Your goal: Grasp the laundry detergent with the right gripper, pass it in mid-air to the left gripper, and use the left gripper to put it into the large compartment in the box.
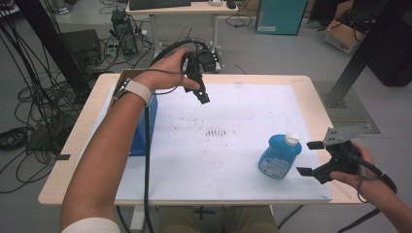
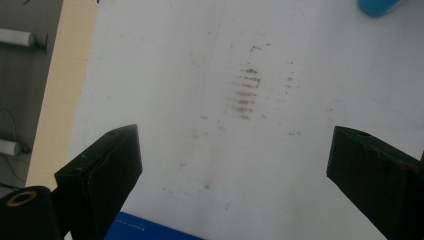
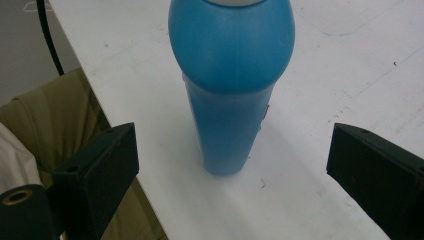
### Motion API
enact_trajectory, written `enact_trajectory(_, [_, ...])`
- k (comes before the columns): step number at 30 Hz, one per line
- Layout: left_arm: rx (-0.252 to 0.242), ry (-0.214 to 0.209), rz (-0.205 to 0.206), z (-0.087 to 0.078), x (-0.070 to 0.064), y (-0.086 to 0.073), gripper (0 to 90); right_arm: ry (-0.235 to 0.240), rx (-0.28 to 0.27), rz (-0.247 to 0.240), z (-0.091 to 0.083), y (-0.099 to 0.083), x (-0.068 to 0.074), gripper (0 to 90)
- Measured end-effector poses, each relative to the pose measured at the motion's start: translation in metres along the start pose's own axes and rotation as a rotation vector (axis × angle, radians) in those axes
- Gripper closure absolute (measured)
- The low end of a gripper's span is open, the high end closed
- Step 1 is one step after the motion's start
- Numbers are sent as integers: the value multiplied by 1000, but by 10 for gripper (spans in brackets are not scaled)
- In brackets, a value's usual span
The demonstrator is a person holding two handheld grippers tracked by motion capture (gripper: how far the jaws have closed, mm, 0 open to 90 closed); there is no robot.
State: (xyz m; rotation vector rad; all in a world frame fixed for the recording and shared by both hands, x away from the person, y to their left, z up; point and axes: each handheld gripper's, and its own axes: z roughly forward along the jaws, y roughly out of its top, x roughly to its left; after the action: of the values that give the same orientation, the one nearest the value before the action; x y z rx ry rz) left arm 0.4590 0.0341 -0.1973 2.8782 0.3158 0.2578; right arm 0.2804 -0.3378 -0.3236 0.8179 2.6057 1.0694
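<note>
Two grippers gaping, right gripper (image 1: 313, 158) beside blue bottle (image 1: 278, 156) (upright), left gripper (image 1: 203, 96) raised.

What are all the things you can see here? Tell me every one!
Bottle: one, blue with a white cap, standing on the near right of the sheet, in front of the right gripper.
Box: one, blue, at the left edge of the table, under the left forearm.
Sheet: one, white with brown smudges in the middle, covering the table top.
Table: one, pale wood.
Desk: one, pale, behind the table, with a dark keyboard on it.
Cables: many, black, on the floor at the left.
Left gripper: black, open, held above the far side of the sheet.
Right gripper: black, open, beside the bottle.
</note>
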Motion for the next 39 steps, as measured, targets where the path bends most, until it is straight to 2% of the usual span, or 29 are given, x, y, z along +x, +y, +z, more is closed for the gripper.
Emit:
enact_trajectory(1, [-12, -2, -15, 1, -1, 0, 79, -1, -1, 0, 0, 0, 0, 63])
enact_trajectory(39, [-7, -5, -14, 3, 0, -2, 80, -1, 7, -2, 1, 0, 0, 63])
